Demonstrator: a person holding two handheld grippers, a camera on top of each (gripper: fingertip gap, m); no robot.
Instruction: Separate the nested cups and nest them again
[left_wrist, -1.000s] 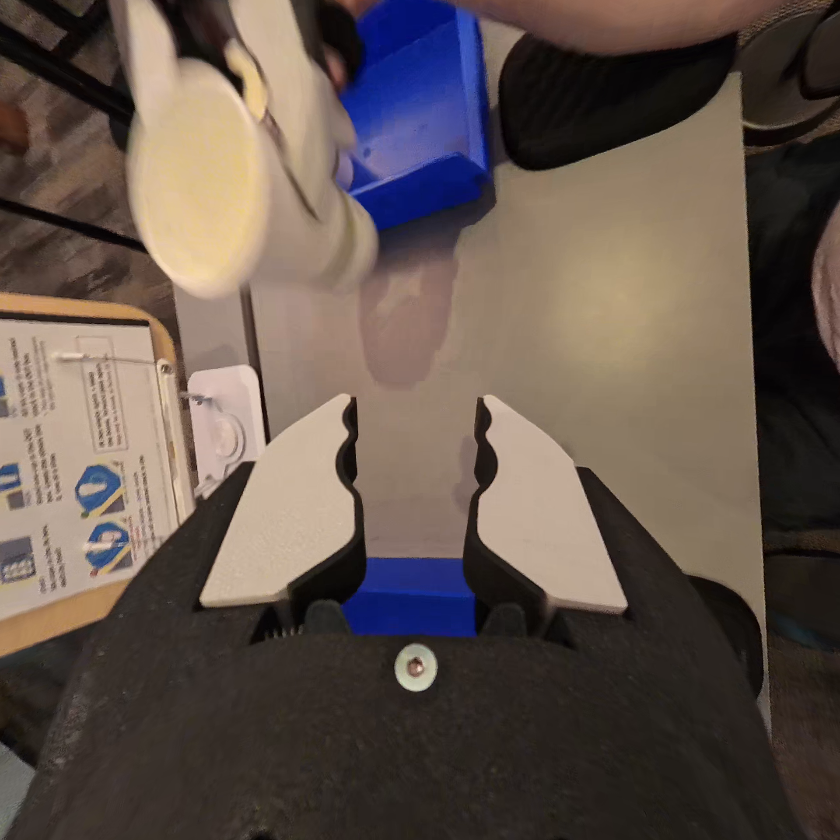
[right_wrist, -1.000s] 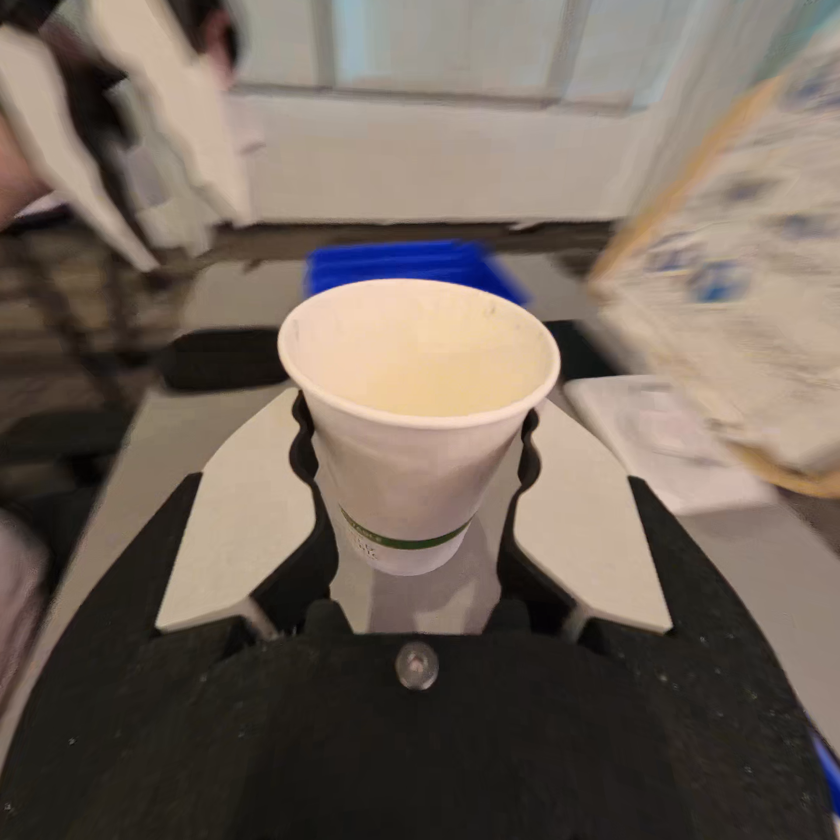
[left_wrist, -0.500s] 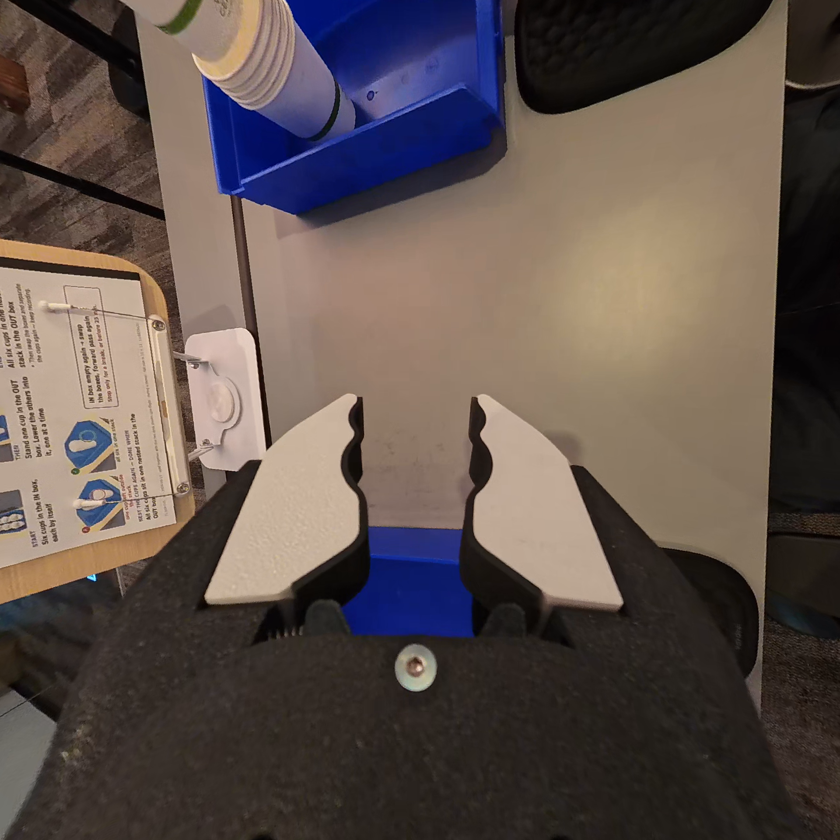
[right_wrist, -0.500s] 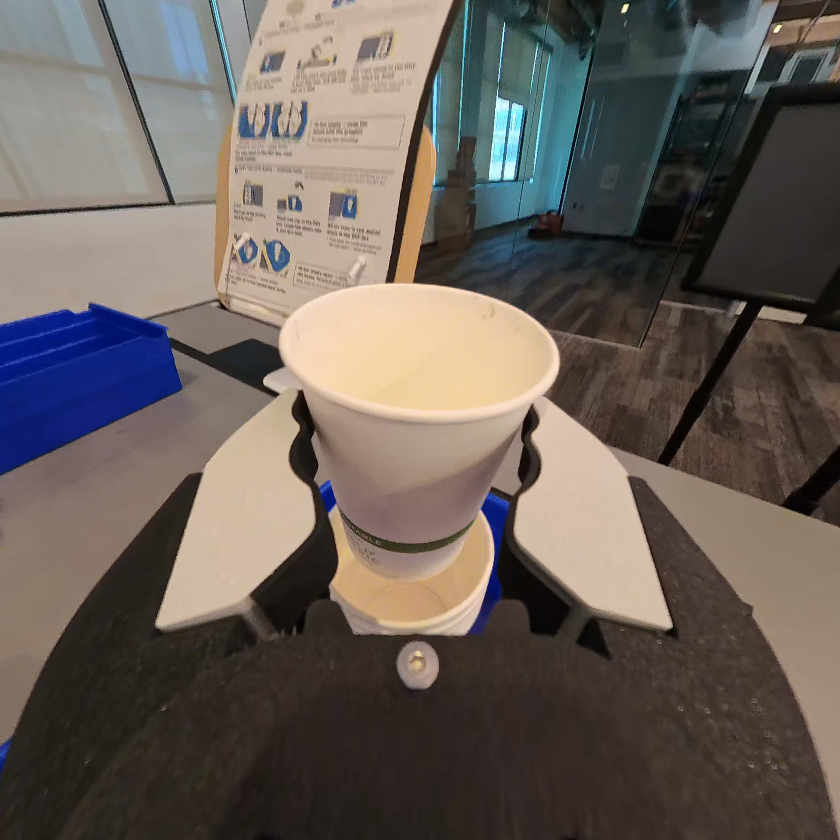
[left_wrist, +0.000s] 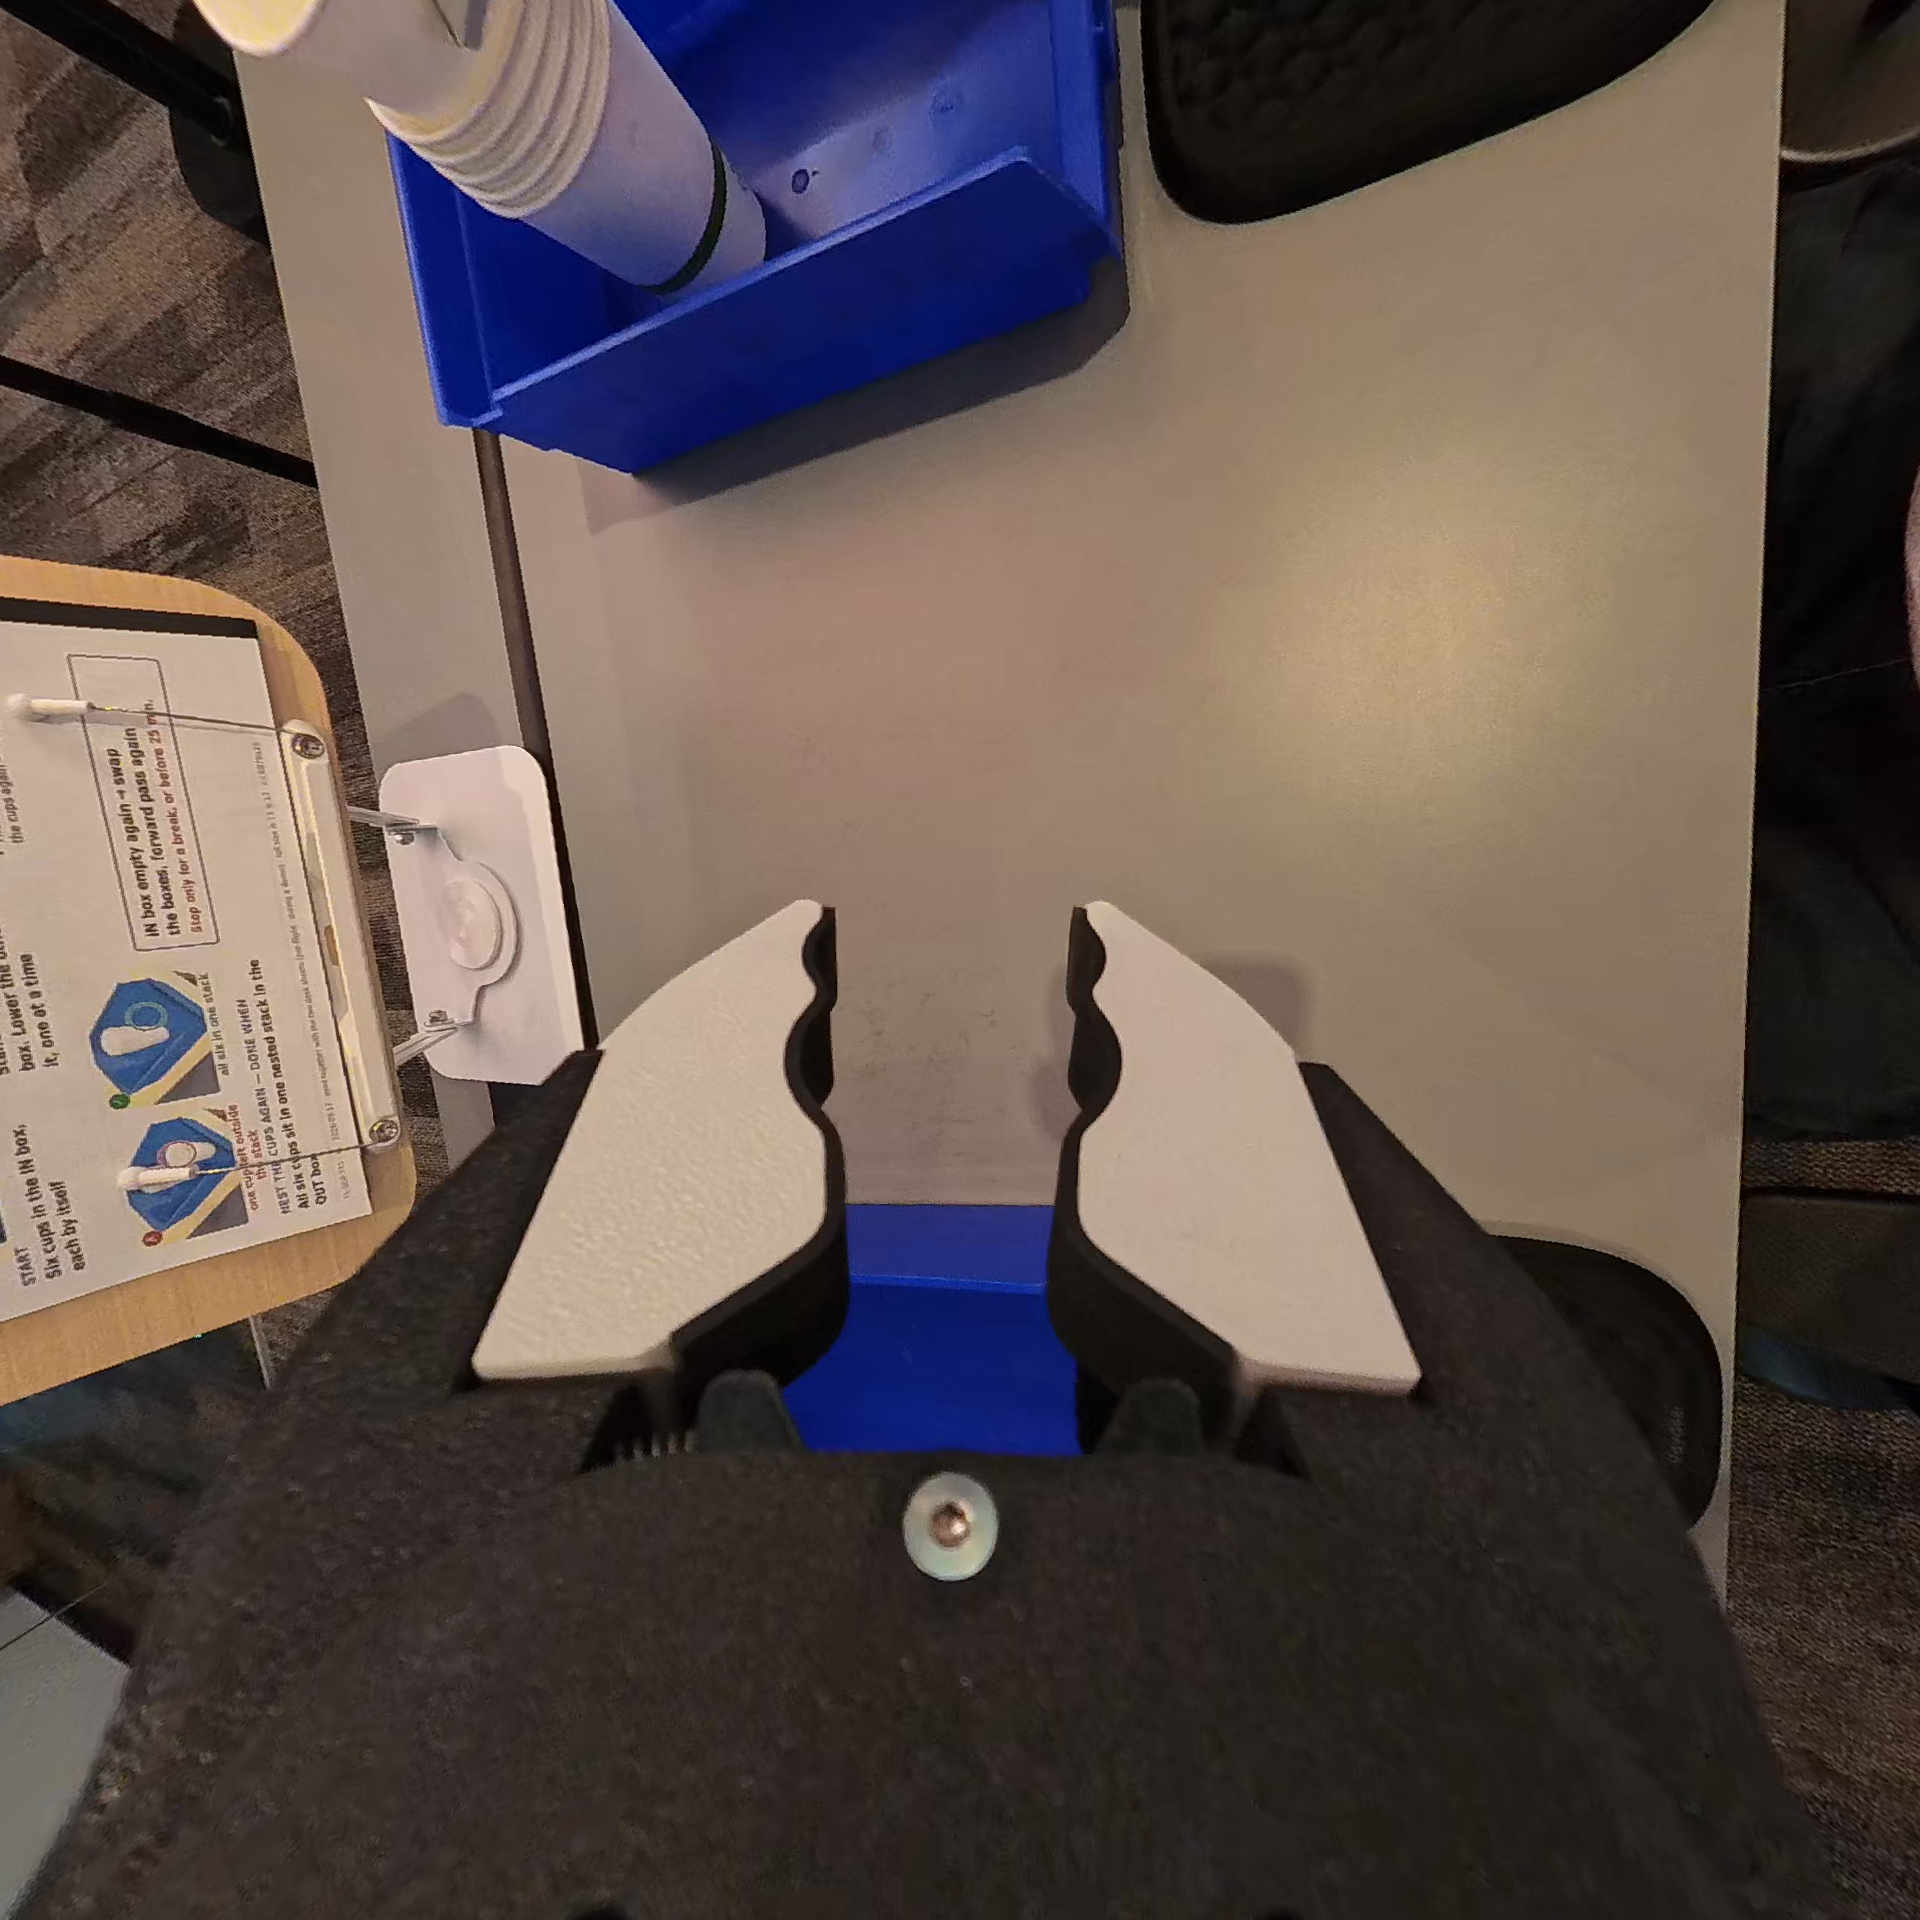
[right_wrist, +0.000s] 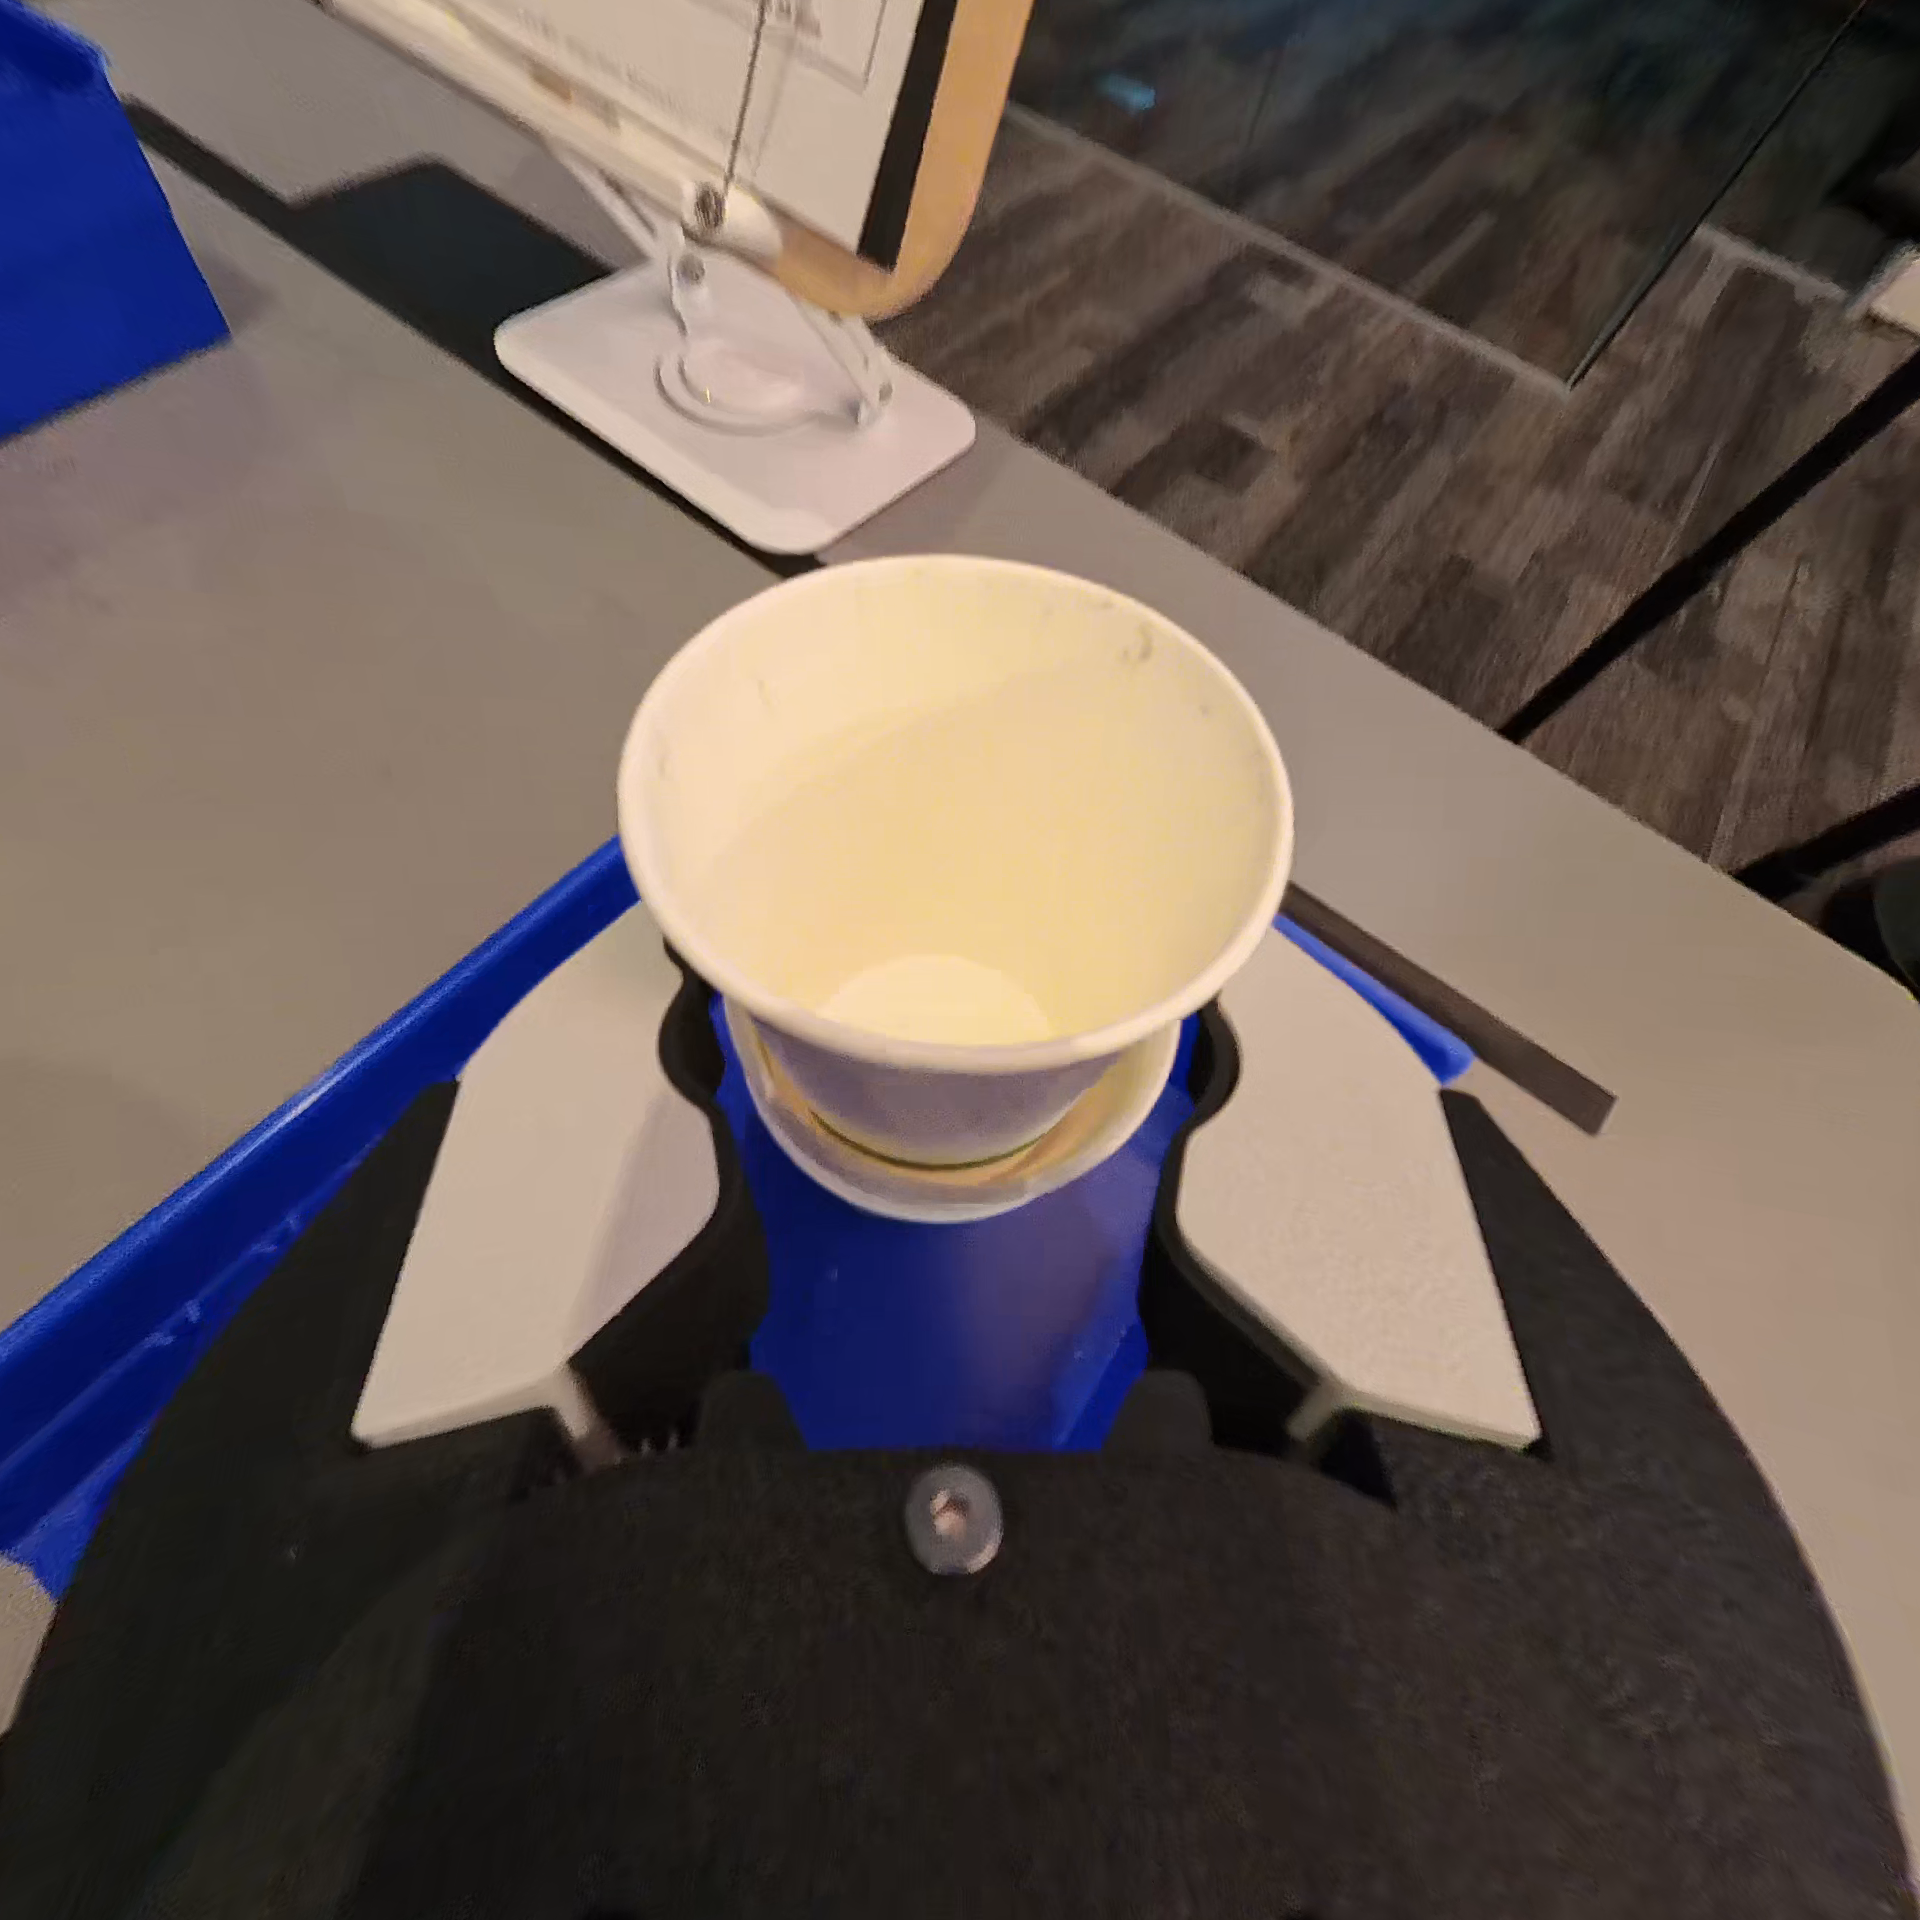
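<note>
My right gripper (right_wrist: 951, 1003) is shut on a white paper cup (right_wrist: 956, 821), held upright by its sides. The cup's base sits in the mouth of a stack of nested cups (right_wrist: 935, 1184), which stands in a blue bin (right_wrist: 312, 1143). In the left wrist view the same stack (left_wrist: 623, 156) leans in the far blue bin (left_wrist: 790, 322) at the top left, with the held cup (left_wrist: 260, 21) at the frame's edge. My left gripper (left_wrist: 948, 920) is open and empty, well above the grey table (left_wrist: 1143, 675) and a second blue bin (left_wrist: 945, 1340).
A wooden board with an instruction sheet (left_wrist: 156, 956) stands on a white base (left_wrist: 473, 914) at the table's left edge; it also shows in the right wrist view (right_wrist: 727, 405). Black pads lie at the far right (left_wrist: 1403, 94) and near right (left_wrist: 1621, 1351).
My right gripper swung with the cup from mid-air to over the bin and lowered it into the stack's mouth. My left gripper stayed open and shifted slightly toward the far bin.
</note>
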